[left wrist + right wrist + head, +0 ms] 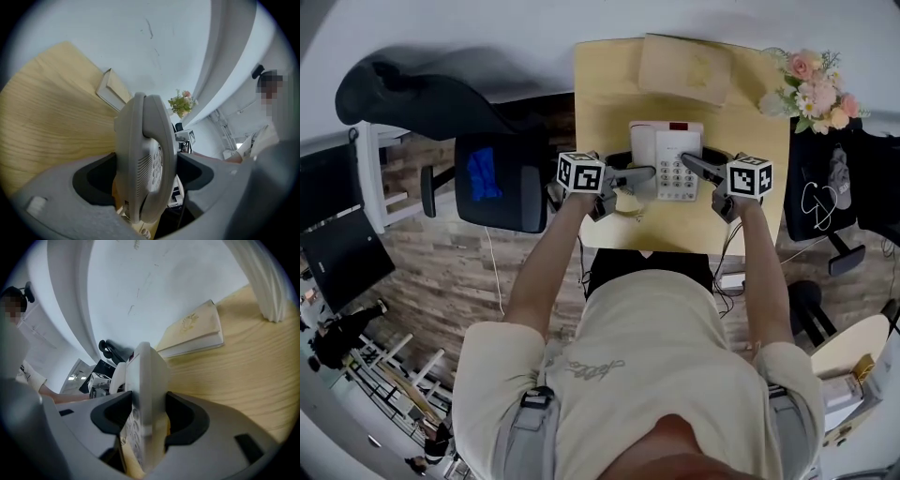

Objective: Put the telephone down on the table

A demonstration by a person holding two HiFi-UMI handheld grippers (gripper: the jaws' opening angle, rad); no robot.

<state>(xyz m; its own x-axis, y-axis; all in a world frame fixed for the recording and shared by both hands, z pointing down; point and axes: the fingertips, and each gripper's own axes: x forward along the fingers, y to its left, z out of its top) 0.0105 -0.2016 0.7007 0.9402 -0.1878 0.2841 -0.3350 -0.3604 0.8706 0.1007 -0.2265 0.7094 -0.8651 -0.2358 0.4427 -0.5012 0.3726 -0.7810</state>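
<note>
A white desk telephone point(666, 159), with its handset on the left and keypad on the right, is at the middle of the light wooden table point(609, 94). Both grippers hold it from the sides. My left gripper point(639, 174) is shut on its left edge and my right gripper point(696, 167) on its right edge. In the left gripper view the telephone point(145, 154) stands edge-on between the jaws of the left gripper point(146, 174). The right gripper view shows the telephone point(144, 380) pinched the same way in the right gripper point(145, 420). I cannot tell whether it rests on the table.
A tan book point(686, 67) lies at the table's far edge, and a flower bouquet point(814, 89) stands at the far right corner. A black office chair point(497, 183) with a blue item is left of the table; a dark chair point(830, 187) is right.
</note>
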